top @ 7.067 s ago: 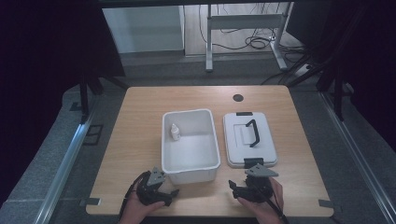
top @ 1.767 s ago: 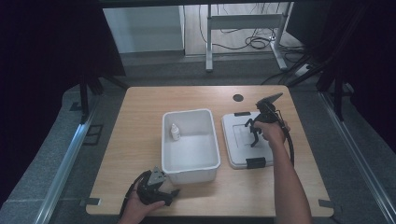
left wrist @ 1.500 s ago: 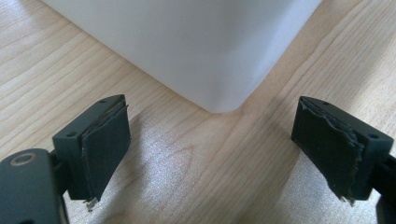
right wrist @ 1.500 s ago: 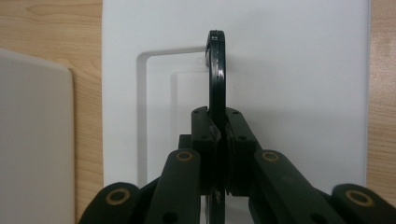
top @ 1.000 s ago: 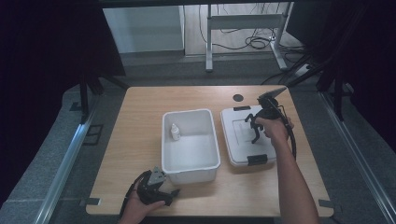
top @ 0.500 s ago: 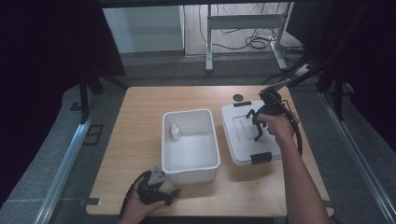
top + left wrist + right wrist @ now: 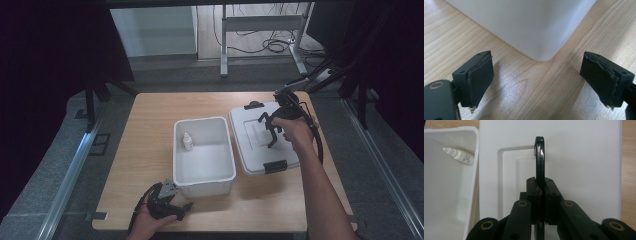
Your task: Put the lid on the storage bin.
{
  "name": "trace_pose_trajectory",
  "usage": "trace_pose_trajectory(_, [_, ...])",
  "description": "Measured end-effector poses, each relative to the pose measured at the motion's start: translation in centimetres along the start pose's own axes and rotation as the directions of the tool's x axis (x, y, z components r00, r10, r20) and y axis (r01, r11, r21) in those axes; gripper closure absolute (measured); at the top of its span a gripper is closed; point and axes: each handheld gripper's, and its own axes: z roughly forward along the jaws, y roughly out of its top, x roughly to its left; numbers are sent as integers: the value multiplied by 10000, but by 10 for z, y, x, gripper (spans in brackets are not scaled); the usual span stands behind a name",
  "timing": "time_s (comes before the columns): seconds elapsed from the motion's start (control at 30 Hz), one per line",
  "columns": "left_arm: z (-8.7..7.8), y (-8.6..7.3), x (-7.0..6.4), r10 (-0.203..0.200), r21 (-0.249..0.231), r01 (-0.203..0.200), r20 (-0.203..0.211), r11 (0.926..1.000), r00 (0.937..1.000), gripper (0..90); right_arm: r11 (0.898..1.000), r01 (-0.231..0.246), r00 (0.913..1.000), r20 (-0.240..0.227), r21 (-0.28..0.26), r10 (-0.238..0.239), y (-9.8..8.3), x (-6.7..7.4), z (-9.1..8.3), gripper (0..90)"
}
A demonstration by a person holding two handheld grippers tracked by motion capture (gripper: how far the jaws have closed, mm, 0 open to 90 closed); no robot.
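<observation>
A white lid (image 7: 250, 147) with a black handle (image 7: 265, 119) hangs a little above the table, to the right of an open white bin (image 7: 204, 120). My right gripper (image 7: 274, 127) is shut on that handle. In the right gripper view the pads clamp the thin black handle (image 7: 539, 157) above the lid (image 7: 586, 170), with my right gripper (image 7: 541, 191) pointing down. A small white bottle (image 7: 187, 141) lies inside the bin, also seen as the bottle (image 7: 459, 155) beside the bin's wall (image 7: 475, 170). My left gripper (image 7: 184, 206) rests open at the bin's near left corner (image 7: 531, 30), fingers (image 7: 480, 75) apart with nothing between them.
The wooden table (image 7: 150, 130) has bare room left of the bin and along its front edge. Black latches sit on the lid's near edge (image 7: 275, 166) and far edge (image 7: 253, 105). A metal table frame and cables (image 7: 260, 45) lie on the floor beyond.
My right gripper has risen with the lid hanging from its handle, so the lid has left the table and drifted slightly left. The left gripper has stayed put.
</observation>
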Motion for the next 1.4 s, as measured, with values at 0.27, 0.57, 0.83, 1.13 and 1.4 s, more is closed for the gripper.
trace_pose_trajectory(0.27, [0, 0, 0, -26, -10, 26, -23, 10000, 10000, 116, 9998, 98, 10000, -3, -179, -98, 0, 11, -14, 853])
trace_pose_trajectory(0.57, [0, 0, 0, -14, 8, 14, -28, 10000, 10000, 115, 9997, 106, 9993, -360, -235, -114, 0, 25, -22, 853])
trace_pose_trajectory(0.83, [0, 0, -1, -21, -12, 21, -26, 10000, 10000, 116, 9990, 276, 9978, -598, -345, -297, 0, 44, -27, 852])
trace_pose_trajectory(1.13, [0, 0, -1, -22, -21, 22, -23, 10000, 10000, 116, 9989, 380, 9952, -896, -277, -404, 0, 64, -20, 853])
trace_pose_trajectory(1.4, [1, 0, -1, -22, -29, 22, -31, 10000, 10000, 116, 9978, 654, 9918, -1095, -116, -663, 0, 79, -10, 853])
